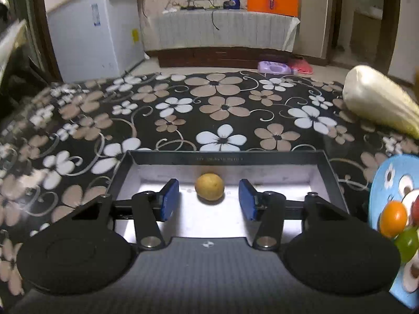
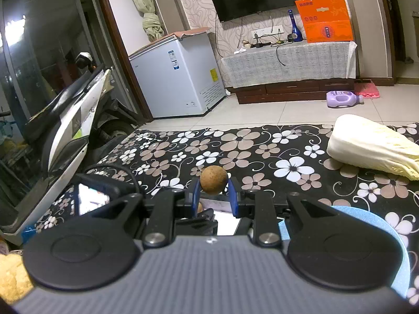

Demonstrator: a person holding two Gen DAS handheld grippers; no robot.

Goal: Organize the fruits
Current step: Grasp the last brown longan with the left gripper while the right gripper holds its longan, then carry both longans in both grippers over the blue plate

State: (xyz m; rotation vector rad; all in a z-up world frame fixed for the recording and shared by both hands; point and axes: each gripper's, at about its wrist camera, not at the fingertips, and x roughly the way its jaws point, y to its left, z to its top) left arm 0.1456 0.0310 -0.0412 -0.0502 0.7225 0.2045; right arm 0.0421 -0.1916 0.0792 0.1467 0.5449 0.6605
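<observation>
The left gripper (image 1: 209, 200) stands open over a fruit (image 1: 209, 190) lying near the tray's (image 1: 328, 175) far wall, apparently just released. The right gripper (image 2: 214, 196) clamps a brown fruit (image 2: 214, 179); next it likely needs lowering into the tray.

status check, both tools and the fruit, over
Left tool open over the tray, yellow fruit lying loose inside. Right tool shut on a brown round fruit. Cabbage off to the side, nothing blocking.

My table has a black flowered cloth (image 1: 214, 110). On it lie a black tray (image 1: 327, 172), a pale cabbage (image 1: 377, 104) and a blue plate (image 1: 392, 183).
</observation>
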